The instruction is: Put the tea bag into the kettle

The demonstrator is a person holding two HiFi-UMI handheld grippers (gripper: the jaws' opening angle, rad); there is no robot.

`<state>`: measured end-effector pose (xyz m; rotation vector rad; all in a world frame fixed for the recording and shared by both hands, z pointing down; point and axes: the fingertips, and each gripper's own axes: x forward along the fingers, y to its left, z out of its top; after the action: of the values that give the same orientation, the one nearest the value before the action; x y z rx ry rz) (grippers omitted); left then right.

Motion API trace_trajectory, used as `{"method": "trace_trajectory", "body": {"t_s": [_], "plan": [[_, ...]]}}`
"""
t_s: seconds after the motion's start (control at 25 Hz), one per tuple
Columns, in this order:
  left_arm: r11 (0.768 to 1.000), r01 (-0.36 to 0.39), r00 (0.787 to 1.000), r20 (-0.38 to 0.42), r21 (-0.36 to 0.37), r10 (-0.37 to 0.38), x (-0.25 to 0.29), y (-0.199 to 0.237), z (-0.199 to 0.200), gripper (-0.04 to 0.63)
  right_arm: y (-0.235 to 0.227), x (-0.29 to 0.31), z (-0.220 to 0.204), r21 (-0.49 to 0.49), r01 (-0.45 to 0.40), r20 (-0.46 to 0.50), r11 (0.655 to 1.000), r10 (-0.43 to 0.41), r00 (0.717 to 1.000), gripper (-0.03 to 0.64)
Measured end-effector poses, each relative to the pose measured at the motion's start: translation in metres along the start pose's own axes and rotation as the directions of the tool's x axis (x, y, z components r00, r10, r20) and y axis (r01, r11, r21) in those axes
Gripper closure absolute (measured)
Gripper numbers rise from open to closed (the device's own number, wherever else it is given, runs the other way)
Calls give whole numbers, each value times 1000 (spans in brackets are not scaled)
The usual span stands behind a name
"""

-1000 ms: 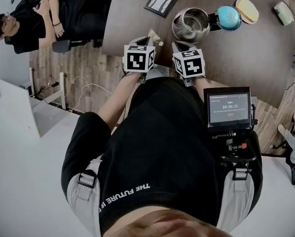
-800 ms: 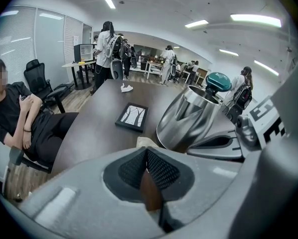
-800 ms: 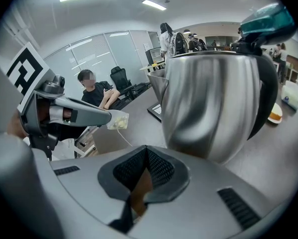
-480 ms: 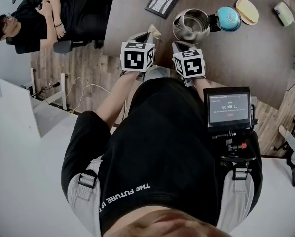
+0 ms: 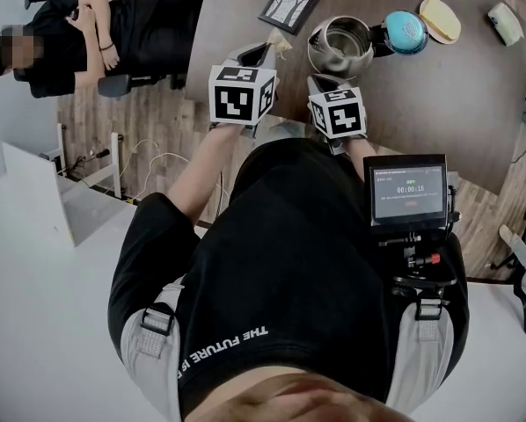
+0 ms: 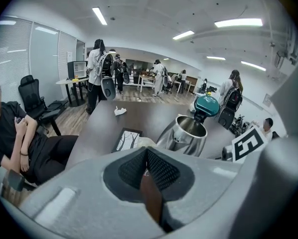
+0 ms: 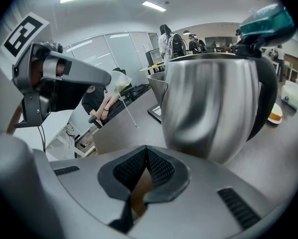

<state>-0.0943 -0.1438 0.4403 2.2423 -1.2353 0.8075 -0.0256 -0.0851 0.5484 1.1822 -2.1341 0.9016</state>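
The steel kettle [image 5: 340, 44] stands on the dark table with its teal lid [image 5: 407, 32] flipped open; it also shows in the left gripper view as kettle [image 6: 185, 136] and fills the right gripper view as kettle [image 7: 214, 108]. My left gripper [image 5: 265, 54] is shut on a pale tea bag [image 5: 281, 47], held above the table just left of the kettle. The tea bag [image 6: 142, 142] peeks past the shut jaws, and from the right its thin string hangs below the tea bag [image 7: 120, 86]. My right gripper [image 5: 320, 80] is shut and empty, close in front of the kettle.
A framed picture [image 5: 288, 3] lies on the table behind the left gripper. A pale round thing [image 5: 441, 18] and a small white item [image 5: 506, 23] sit at the far right. A person [image 5: 87, 33] sits by the table's left edge.
The left gripper has risen and moved a little further from me, carrying the tea bag with it. The right gripper and the kettle have stayed put.
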Motion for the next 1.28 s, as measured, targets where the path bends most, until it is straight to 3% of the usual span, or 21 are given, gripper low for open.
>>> {"method": "trace_trajectory", "body": {"t_s": [0.44,1.28], "plan": [[999,36,994,102,40,-40,-8,-5,60,588,-4,0,0,13,8,9,1000,-8,1000,609],[979,159,970,164,128,-179,5,-46,112,588,-45,-1,-3,94,78,15,993,-80,997,609]]}}
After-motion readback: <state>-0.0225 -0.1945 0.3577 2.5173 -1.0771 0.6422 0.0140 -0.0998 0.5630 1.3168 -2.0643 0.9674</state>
